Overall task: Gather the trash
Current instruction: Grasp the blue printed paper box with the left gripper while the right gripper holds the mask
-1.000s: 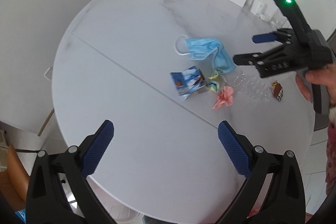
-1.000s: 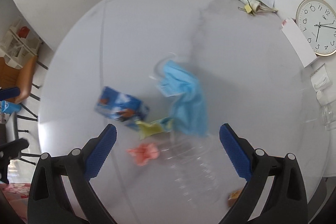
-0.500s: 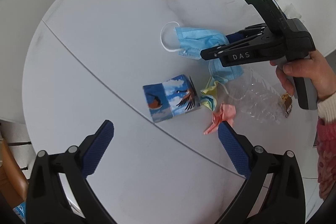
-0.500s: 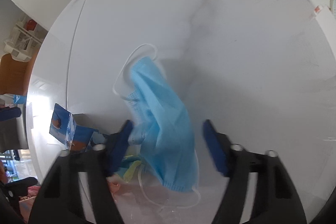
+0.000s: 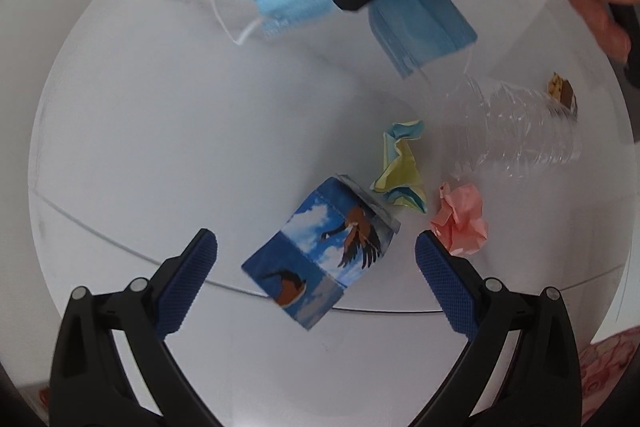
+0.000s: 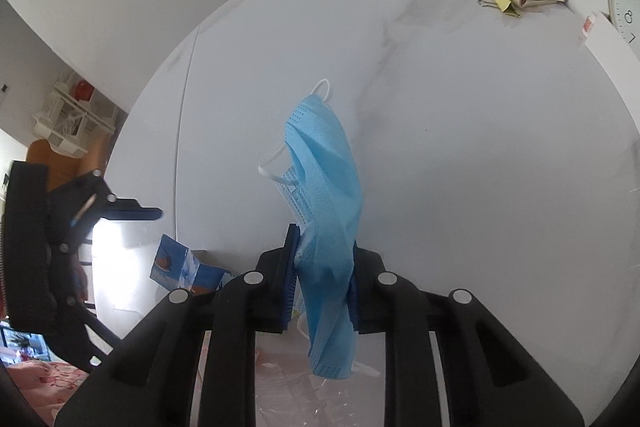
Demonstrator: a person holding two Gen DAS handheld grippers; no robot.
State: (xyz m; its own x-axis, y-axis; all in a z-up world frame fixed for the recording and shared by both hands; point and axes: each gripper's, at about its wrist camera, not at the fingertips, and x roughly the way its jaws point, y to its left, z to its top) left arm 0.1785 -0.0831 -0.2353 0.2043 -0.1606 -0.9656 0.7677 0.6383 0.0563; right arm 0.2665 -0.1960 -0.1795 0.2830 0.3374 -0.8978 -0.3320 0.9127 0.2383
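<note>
With our right tool (image 6: 322,279) pinching the mask (image 6: 326,187) above the table (image 6: 480,147) and our left tool (image 5: 316,259) wide around the carton (image 5: 320,255), we risk the limp mask slipping free.

The right gripper (image 6: 322,279) is clamped on a blue face mask (image 6: 324,195), which drapes past both ends of the pads. The blue printed carton (image 6: 176,263) lies at 8 o'clock on the white table (image 6: 480,147)
</note>
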